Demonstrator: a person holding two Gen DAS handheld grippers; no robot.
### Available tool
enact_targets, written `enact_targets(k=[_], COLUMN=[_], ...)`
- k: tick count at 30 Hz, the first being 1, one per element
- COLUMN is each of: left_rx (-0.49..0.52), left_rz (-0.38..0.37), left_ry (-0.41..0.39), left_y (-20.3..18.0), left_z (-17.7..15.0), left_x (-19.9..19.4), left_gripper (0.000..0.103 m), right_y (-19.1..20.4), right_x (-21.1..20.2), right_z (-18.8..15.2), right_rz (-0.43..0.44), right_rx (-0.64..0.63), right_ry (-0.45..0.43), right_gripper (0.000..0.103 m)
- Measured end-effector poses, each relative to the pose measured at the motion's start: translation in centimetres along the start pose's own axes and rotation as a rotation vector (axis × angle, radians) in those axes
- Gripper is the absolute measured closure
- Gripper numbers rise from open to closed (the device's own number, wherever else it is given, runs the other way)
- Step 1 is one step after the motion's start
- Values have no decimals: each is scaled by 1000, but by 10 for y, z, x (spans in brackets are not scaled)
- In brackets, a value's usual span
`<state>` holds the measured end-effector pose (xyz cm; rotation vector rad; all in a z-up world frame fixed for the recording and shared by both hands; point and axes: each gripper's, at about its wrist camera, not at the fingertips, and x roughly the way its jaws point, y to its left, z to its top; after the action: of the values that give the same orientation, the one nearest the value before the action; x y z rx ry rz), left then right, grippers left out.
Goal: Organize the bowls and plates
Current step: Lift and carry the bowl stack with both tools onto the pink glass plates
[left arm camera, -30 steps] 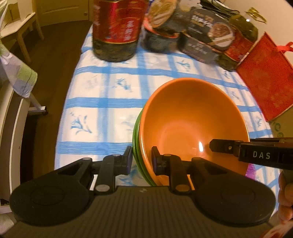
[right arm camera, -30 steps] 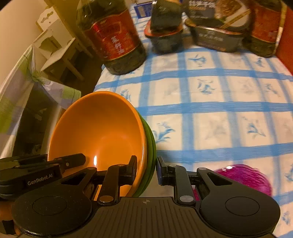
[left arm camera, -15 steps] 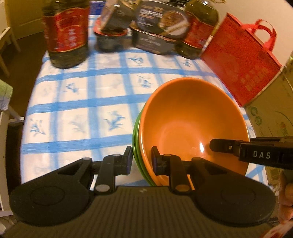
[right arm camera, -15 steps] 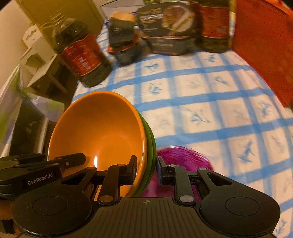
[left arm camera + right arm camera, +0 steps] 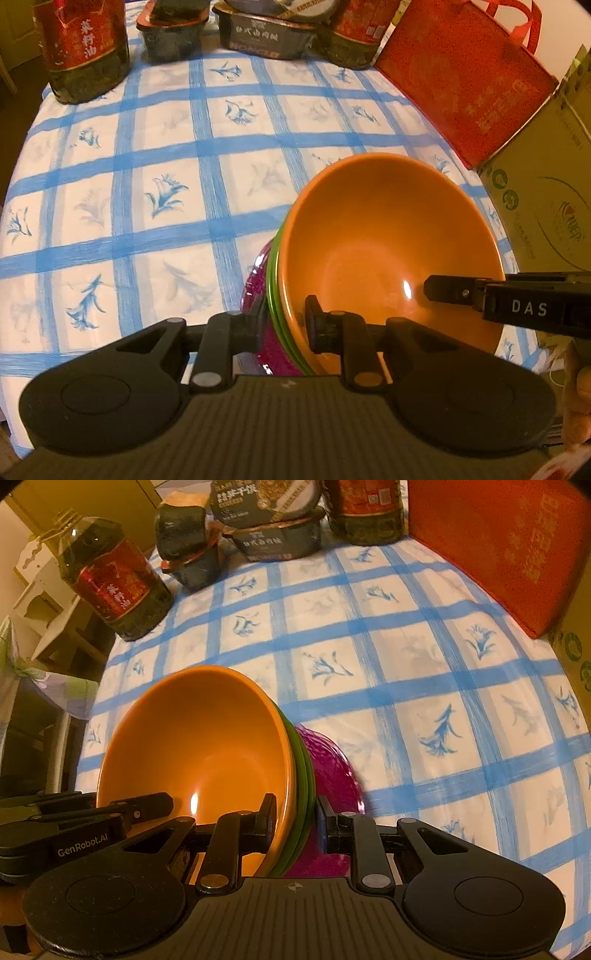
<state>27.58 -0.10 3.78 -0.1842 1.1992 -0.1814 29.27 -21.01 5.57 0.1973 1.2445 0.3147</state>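
left gripper (image 5: 282,326) clamps orange bowl (image 5: 384,258) stack rim | right gripper (image 5: 295,821) likewise (opposite rim) | cardboard box (image 5: 546,206) clearer in left view

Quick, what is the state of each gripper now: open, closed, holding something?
Left gripper: closed on the rims of the stacked orange bowl and green bowl.
Right gripper: closed on the opposite rims of the same two bowls.

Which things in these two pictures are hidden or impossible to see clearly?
- Purple dish: both wrist views, mostly hidden behind the stacked bowls; whether they touch it is unclear.
- Green bowls: only rims show; their number is uncertain.
- Oil bottle: left wrist view, top cut off by the edge.
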Motion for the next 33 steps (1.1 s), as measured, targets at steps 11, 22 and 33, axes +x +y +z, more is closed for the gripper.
enact_targets(k=[11, 22, 33], left_rx=[-3, -6, 24], left_rz=[1, 0, 0], left_ry=[31, 52, 29], left_y=[0, 2, 0], left_z=[-4, -9, -11], left_x=[17, 30, 34], left_gripper=[85, 85, 84], right_y=[-12, -19, -22], right_x=[15, 27, 32], right_z=[-5, -9, -16], right_rz=[-2, -3, 8], right_rx=[16, 30, 13], right_ry=[26, 43, 33], right_gripper=[81, 81, 81])
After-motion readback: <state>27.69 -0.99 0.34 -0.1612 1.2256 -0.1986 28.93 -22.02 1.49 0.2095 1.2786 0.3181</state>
